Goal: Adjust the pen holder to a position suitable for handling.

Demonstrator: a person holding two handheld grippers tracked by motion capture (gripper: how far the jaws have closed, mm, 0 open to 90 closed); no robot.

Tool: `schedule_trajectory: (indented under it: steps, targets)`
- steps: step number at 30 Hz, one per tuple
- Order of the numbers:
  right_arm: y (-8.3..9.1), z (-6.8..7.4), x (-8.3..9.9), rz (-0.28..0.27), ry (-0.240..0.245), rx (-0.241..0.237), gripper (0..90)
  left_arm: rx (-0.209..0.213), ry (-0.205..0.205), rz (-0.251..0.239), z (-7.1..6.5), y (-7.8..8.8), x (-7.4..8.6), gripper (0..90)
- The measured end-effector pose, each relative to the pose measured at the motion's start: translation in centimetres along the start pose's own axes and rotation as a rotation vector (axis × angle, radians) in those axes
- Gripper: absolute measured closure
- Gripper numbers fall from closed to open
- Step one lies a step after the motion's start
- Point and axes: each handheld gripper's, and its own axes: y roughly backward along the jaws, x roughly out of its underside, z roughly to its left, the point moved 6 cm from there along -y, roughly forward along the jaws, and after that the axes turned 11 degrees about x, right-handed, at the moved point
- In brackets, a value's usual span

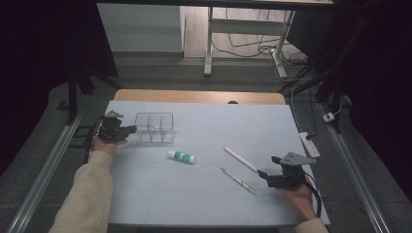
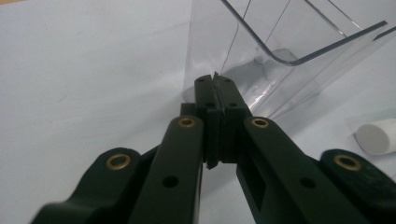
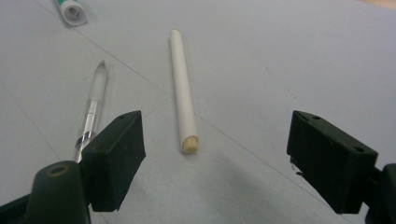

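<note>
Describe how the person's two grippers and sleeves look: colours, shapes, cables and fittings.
Both grippers are black. The left gripper has angular linkage arms with brass-coloured rivets and small round holes. The right gripper ends in blocky rectangular pads and carries a grey three-cornered plate on top; a black cable loops from it. The sleeves are cream-coloured.

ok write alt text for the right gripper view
The right claw stands wide open just above a pale table, its two black jaws framing the near end of a white stick. A clear pen lies to the left of the stick, and the capped end of a glue stick shows at the top left.
</note>
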Motion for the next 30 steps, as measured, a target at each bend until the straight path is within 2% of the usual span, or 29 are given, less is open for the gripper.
schedule_trajectory:
  steps: [12, 30]
  targets:
    - [0.0, 0.1, 0.0, -0.002, 0.003, -0.001, 19.2, -0.003, 0.005, 0.0, -0.2, -0.2, -0.1, 89.4]
    - [0.0, 0.1, 0.1, 0.007, 0.005, -0.002, 19.1, 0.013, -0.013, 0.008, -1.6, -1.4, -1.0, 89.3]
